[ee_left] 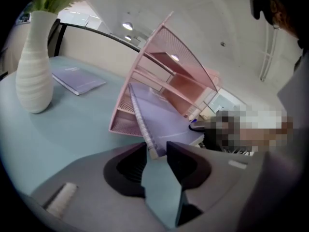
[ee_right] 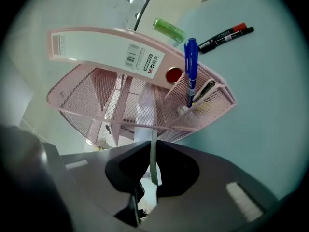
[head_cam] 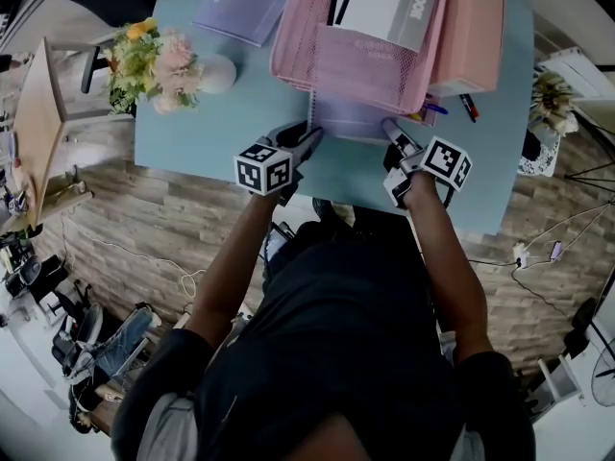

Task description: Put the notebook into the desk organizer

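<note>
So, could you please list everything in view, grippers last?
table: one, light blue, under everything.
desk organizer: one, pink mesh, on table.
notebook: one, lilac, leaning into organizer's front.
second notebook: one, lilac, flat on table.
vase: one, white, holding flowers, table's left.
file box: one, pink, in organizer.
pen: one, blue, organizer's cup.
markers: two, dark, on table.
left gripper: grey, jaws slightly apart round notebook's spiral.
right gripper: grey, shut on notebook's edge.
</note>
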Tool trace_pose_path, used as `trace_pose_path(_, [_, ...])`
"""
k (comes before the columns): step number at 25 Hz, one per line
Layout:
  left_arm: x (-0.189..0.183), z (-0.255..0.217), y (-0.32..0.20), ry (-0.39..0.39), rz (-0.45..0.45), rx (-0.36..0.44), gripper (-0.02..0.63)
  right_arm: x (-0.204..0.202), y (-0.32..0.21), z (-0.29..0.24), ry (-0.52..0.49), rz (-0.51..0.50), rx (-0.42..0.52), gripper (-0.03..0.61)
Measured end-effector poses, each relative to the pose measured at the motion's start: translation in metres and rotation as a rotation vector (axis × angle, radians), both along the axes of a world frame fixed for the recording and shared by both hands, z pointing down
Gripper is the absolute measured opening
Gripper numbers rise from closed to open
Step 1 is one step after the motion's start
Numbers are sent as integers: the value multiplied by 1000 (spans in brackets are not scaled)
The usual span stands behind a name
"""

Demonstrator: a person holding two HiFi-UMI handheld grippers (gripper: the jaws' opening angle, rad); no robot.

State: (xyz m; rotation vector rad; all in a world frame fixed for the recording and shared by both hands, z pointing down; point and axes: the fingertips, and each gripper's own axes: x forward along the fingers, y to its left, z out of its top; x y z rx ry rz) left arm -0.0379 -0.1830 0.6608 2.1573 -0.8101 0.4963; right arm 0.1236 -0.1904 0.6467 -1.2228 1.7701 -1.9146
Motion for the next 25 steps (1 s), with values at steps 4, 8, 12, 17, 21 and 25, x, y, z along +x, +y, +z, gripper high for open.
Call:
trace_pose_path(4, [0,0,-15,-41,-24,9,165,2,-13,1,11,5,25,33])
trace_pose_path(8, [-4,-6,-35,-32,-76,26,158,-3,-12,-2,48,-60,55,44])
trace_pose_path(12, [-6,-9,-52,-15,-129,36,153,-5,6,2,92,-121,49,79])
trace_pose_path(17, [-7,-3,-63,35,-161,-5,155,-18,14,8,8,-121,31,78])
trace_pose_path(21, [-9,-3,-67,63,-170,-12,155,-21,9,19,-21,-93,-12,75])
trace_pose_path(25, [-11,-11,-71,56,-154,20,155,-18,5,14,-19,-47,-7,39])
